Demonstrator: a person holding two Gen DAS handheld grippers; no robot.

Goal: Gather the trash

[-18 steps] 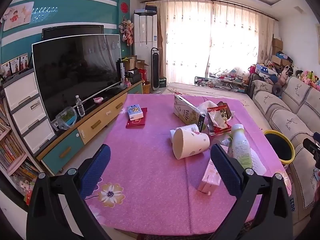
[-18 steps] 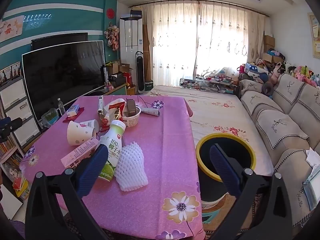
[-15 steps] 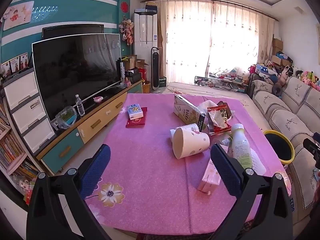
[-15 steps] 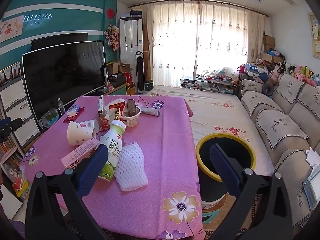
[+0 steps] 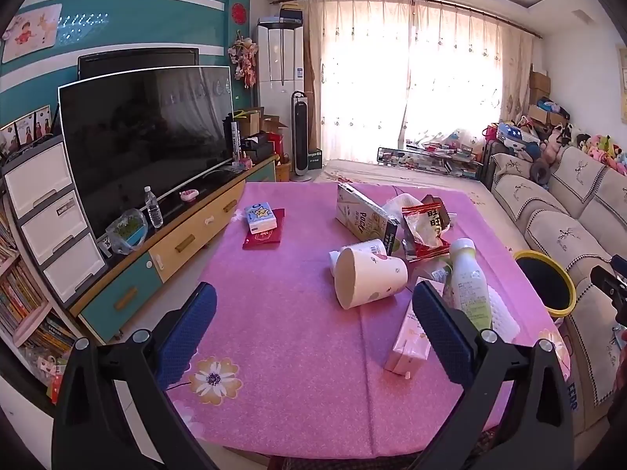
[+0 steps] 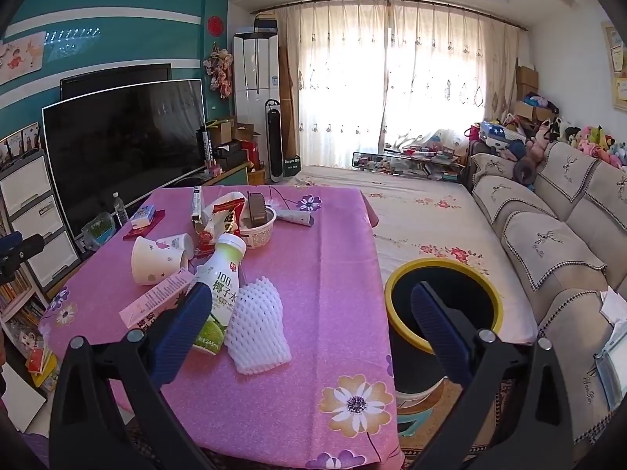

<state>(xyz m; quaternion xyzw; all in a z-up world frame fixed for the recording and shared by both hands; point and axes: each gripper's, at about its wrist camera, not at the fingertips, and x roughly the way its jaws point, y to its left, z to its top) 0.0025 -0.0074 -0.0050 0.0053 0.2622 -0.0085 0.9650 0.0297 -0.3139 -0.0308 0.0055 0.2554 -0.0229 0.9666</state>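
Note:
Trash lies on a pink flowered tablecloth (image 5: 282,333): a tipped paper cup (image 5: 368,278), a pale green drink bottle (image 5: 468,286), a pink carton (image 5: 409,338), a snack box (image 5: 364,217) and a red wrapper (image 5: 425,229). The right wrist view shows the bottle (image 6: 221,286), a white foam net (image 6: 256,323), the cup (image 6: 156,260), the carton (image 6: 156,299) and a bowl (image 6: 258,231). A yellow-rimmed black bin (image 6: 444,301) stands right of the table. My left gripper (image 5: 313,333) and right gripper (image 6: 309,331) are open and empty, held above the table's near edge.
A TV (image 5: 145,141) on a low cabinet (image 5: 168,250) lines the left wall. A sofa (image 6: 548,243) runs along the right. A blue tissue pack on a red booklet (image 5: 262,223) lies at the table's far left. A drawer unit (image 5: 47,219) stands left.

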